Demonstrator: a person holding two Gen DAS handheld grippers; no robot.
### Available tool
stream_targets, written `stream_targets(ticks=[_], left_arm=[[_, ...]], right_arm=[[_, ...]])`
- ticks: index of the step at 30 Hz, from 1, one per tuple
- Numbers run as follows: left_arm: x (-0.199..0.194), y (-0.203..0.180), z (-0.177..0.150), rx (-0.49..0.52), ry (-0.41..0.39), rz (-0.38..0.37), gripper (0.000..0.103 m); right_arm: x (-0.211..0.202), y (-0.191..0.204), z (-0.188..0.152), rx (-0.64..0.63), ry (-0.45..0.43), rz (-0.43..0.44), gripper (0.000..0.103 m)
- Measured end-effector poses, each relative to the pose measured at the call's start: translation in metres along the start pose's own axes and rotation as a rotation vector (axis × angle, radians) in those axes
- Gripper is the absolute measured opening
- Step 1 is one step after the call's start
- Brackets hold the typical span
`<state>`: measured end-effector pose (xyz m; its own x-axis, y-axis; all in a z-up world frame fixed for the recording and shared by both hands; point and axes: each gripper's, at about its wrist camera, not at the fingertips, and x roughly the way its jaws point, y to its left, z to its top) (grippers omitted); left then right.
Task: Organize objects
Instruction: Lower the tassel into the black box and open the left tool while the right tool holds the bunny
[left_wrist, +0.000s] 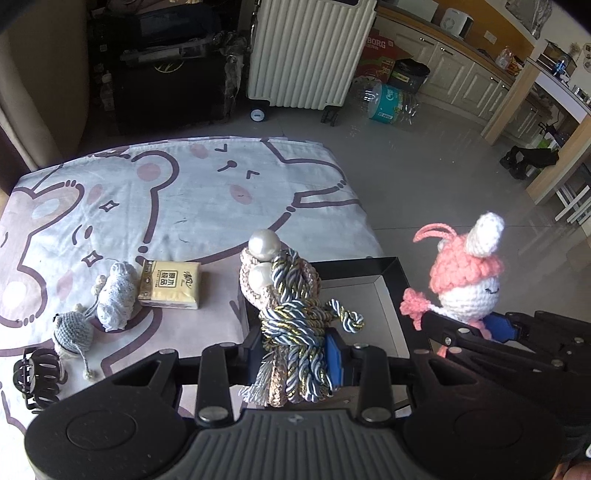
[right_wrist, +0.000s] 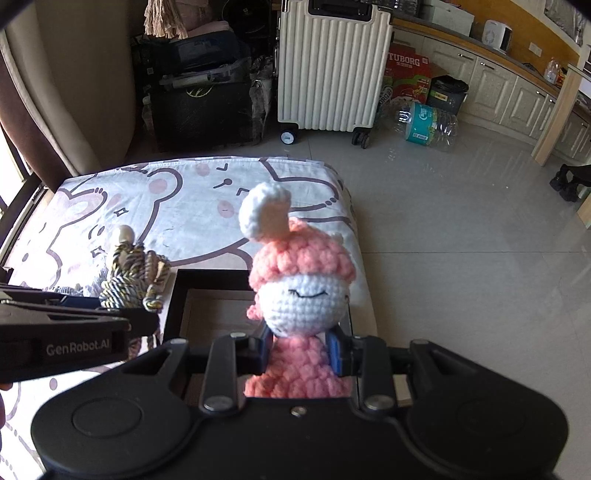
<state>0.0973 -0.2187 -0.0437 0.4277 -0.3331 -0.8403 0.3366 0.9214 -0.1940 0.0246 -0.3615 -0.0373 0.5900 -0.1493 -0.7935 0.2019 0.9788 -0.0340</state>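
My left gripper (left_wrist: 295, 354) is shut on a knotted rope tie with pearls (left_wrist: 288, 306), held upright above the left edge of a black open box (left_wrist: 384, 291). My right gripper (right_wrist: 301, 350) is shut on a pink and white crochet doll (right_wrist: 299, 291), held above the same box (right_wrist: 207, 306). The doll also shows in the left wrist view (left_wrist: 469, 284), and the rope tie in the right wrist view (right_wrist: 129, 280). On the bear-print cloth (left_wrist: 184, 199) lie a yellow tissue pack (left_wrist: 171, 284), a white lace pouch (left_wrist: 116, 295), a grey crochet mouse (left_wrist: 72, 332) and a black hair claw (left_wrist: 35, 373).
The table ends just right of the box, with grey tiled floor (right_wrist: 461, 240) beyond. A white ribbed suitcase (right_wrist: 332, 62), dark storage boxes (right_wrist: 203, 96) and a plastic water bottle (right_wrist: 424, 125) stand on the floor behind the table.
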Motion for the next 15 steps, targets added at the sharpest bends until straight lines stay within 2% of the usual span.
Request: stream_targets(ticks=[8,15], left_arm=[[0.013,0.007,0.000,-0.039,-0.003,-0.060,0.036],[0.031,0.008,-0.002,-0.041,0.030,-0.068,0.036]], right_arm=[[0.019,-0.005,-0.007,0.028,-0.010,0.008,0.031],[0.036,-0.006,-0.011,0.052,0.007,0.021,0.031]])
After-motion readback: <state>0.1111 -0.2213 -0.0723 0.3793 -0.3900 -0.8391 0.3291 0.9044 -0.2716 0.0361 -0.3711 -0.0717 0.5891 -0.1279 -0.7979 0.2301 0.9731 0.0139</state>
